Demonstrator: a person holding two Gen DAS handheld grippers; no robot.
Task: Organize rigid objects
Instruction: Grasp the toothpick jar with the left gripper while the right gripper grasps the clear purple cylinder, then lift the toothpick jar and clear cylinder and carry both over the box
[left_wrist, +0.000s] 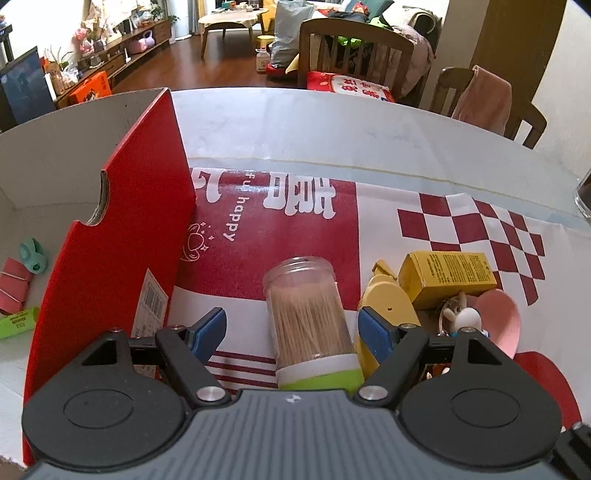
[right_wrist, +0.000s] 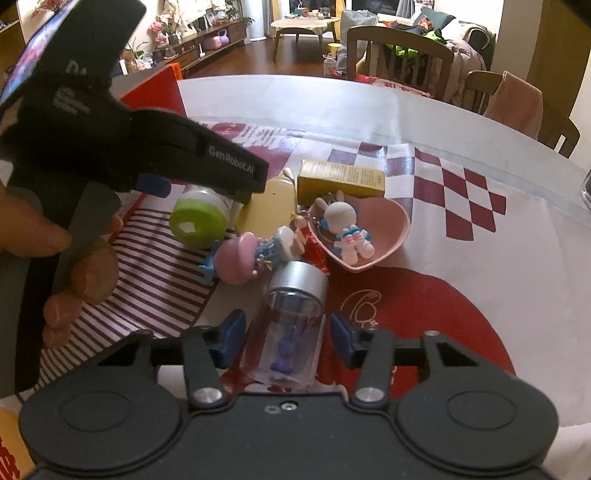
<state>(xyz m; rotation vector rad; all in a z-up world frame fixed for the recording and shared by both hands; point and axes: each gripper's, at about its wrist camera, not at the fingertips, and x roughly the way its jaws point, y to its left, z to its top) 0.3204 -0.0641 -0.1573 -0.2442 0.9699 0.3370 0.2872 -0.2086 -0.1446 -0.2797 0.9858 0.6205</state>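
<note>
Left gripper (left_wrist: 295, 328) is held spread, jaws apart, straddling the toothpick jar (left_wrist: 308, 314). A clear gap is seen between the left blue pad (left_wrist: 208, 330) and the jar; the right pad sits just beside the jar wall, contact cannot be confirmed. Nothing is clamped.

Toothpick jar is laid on its side on the red-and-white table mat (left_wrist: 461, 229). Its long axis runs along the gripper's line of sight, tilted slightly left at the far end. Green-and-white cap end is pointed at the camera, clear base pointed away. In the right wrist view the same jar (right_wrist: 201, 218) is seen cap-first, partly hidden under the other gripper's black body.

Right gripper (right_wrist: 286, 341) is set around the small clear bottle (right_wrist: 290, 325) with silver cap. Blue pads are seen at either side of the bottle, slim gaps visible on both; not gripped as shown. Bottle is lying on the mat, long axis along the view, silver cap pointed away, purple contents visible inside.

Just beyond the bottle: pink-headed figurine (right_wrist: 240, 258), pink heart-shaped dish (right_wrist: 397, 225) holding a white astronaut keychain (right_wrist: 341, 227), yellow box (right_wrist: 340, 179) lying flat behind the dish.

Red cardboard box (left_wrist: 122, 221) stands left of the toothpick jar, open, with small items on its floor.
</note>
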